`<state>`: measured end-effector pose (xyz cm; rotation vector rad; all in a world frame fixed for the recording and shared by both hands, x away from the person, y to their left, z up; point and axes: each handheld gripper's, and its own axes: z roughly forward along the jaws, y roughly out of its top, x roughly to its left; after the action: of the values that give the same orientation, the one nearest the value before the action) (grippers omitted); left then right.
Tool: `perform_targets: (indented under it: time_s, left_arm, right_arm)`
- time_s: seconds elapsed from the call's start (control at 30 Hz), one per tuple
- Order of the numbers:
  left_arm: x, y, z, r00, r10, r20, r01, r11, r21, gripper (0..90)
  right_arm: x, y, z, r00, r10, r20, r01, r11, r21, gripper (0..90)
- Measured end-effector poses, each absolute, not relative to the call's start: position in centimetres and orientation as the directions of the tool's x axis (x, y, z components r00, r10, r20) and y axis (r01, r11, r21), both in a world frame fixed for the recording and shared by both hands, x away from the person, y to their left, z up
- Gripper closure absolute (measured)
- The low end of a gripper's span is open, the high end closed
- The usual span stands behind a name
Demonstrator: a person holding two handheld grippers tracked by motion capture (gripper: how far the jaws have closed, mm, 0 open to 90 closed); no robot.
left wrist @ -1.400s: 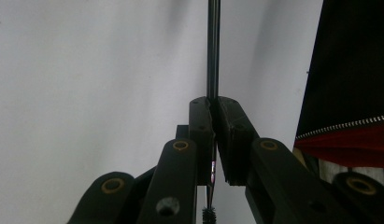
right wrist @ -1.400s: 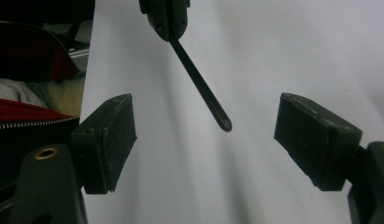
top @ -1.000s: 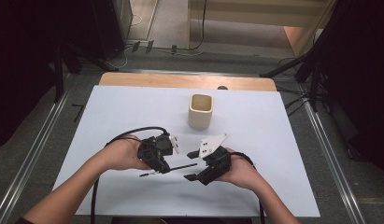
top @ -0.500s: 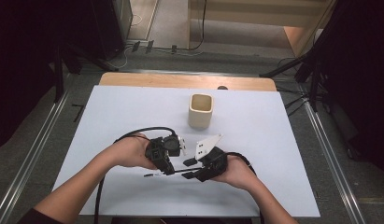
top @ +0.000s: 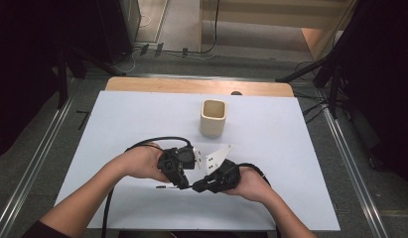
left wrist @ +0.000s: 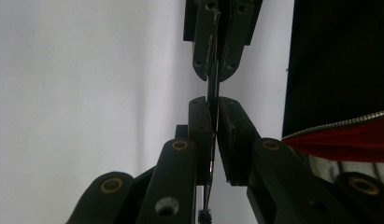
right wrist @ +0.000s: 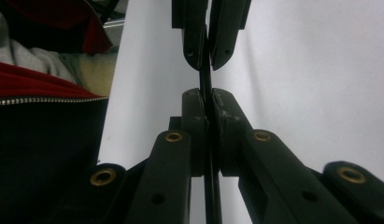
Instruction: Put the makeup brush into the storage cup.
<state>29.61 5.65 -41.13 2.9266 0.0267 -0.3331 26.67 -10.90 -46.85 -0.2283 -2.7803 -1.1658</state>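
From above, my left hand-held gripper (top: 183, 182) and right hand-held gripper (top: 197, 187) meet tip to tip at the near middle of the white counter (top: 117, 124), both pinching one thin black brush (top: 164, 188); the beige cup (top: 213, 118) beyond stands empty, so stowing it seems still ahead. In the left gripper view my jaws are pressed together on the brush stem (left wrist: 213, 88), the right's having just closed on it opposite. The right gripper view shows the same clamp on the stem (right wrist: 205, 84) over the bare counter, a dark room around it.

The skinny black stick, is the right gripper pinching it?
Touching. In the right gripper view, the right gripper has both jaws pressed flat on the thin black stick, no gap showing.
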Motion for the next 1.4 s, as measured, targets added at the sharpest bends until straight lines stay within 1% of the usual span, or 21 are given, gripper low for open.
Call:
perform_targets:
  time_s: [0.07, 0.1, 0.17, 0.2, 0.27, 0.4, 0.5, 0.53, 0.7, 0.8, 0.97, 1.07, 1.17, 1.27, 1.4]
  left_arm:
    - [30.0, 6.0, -41.0, 0.968, 0.016, -0.251, 0.073, -0.973, 0.221, 66.6]
    - [30.2, 6.2, -40.9, 0.970, 0.018, -0.244, 0.079, -0.967, 0.242, 60.7]
    - [30.6, 6.8, -40.8, 0.963, 0.043, -0.265, 0.121, -0.951, 0.285, 53.7]
    - [30.7, 7.0, -40.9, 0.962, 0.048, -0.268, 0.131, -0.944, 0.302, 48.4]
    - [31.0, 7.5, -40.9, 0.958, 0.075, -0.276, 0.169, -0.927, 0.335, 43.7]
    - [31.4, 8.4, -41.1, 0.959, 0.121, -0.256, 0.213, -0.903, 0.373, 43.4]
    - [31.7, 9.1, -41.2, 0.954, 0.202, -0.222, 0.276, -0.881, 0.384, 43.5]
    - [31.8, 9.2, -41.2, 0.951, 0.215, -0.221, 0.288, -0.875, 0.390, 43.5]
    - [31.6, 10.5, -41.4, 0.935, 0.252, -0.251, 0.344, -0.821, 0.455, 43.5]
    - [31.4, 11.0, -41.7, 0.925, 0.281, -0.256, 0.373, -0.802, 0.467, 43.5]
    - [31.2, 11.6, -41.9, 0.923, 0.292, -0.251, 0.380, -0.797, 0.468, 43.4]
    - [31.0, 12.0, -41.9, 0.920, 0.309, -0.242, 0.391, -0.775, 0.496, 43.4]
    - [31.0, 12.4, -42.0, 0.911, 0.342, -0.232, 0.413, -0.752, 0.514, 43.4]
    - [31.1, 12.6, -42.2, 0.895, 0.374, -0.241, 0.445, -0.734, 0.514, 43.4]
    - [31.1, 13.0, -42.5, 0.886, 0.387, -0.256, 0.464, -0.724, 0.511, 43.4]
  right_arm:
    - [26.7, -11.0, -46.8, -0.979, 0.102, 0.177, 0.197, 0.697, 0.690, 85.8]
    - [26.8, -11.1, -46.9, -0.979, 0.101, 0.175, 0.195, 0.693, 0.694, 85.8]
    - [26.9, -11.2, -46.9, -0.979, 0.116, 0.169, 0.202, 0.694, 0.691, 85.8]
    - [26.9, -11.2, -46.9, -0.978, 0.115, 0.176, 0.206, 0.695, 0.689, 85.8]
    - [26.9, -11.2, -46.9, -0.978, 0.119, 0.174, 0.207, 0.692, 0.691, 85.8]
    - [27.1, -11.4, -47.0, -0.974, 0.138, 0.179, 0.224, 0.693, 0.686, 85.8]
    - [27.1, -11.6, -47.0, -0.971, 0.151, 0.186, 0.238, 0.691, 0.683, 85.8]
    - [27.1, -11.7, -47.1, -0.968, 0.158, 0.194, 0.249, 0.682, 0.687, 85.7]
    - [27.1, -12.4, -47.5, -0.957, 0.188, 0.220, 0.288, 0.683, 0.671, 85.7]
    - [27.2, -12.6, -47.6, -0.951, 0.207, 0.228, 0.308, 0.679, 0.667, 85.7]
    - [27.5, -12.7, -47.7, -0.941, 0.240, 0.240, 0.340, 0.672, 0.658, 85.7]
    - [27.5, -12.7, -47.7, -0.938, 0.248, 0.242, 0.346, 0.670, 0.657, 85.7]
    - [27.5, -12.8, -47.8, -0.923, 0.275, 0.268, 0.384, 0.657, 0.649, 85.6]
    - [27.6, -12.9, -47.8, -0.916, 0.299, 0.267, 0.401, 0.652, 0.643, 85.6]
    - [27.7, -13.2, -47.9, -0.901, 0.334, 0.277, 0.432, 0.635, 0.641, 85.7]
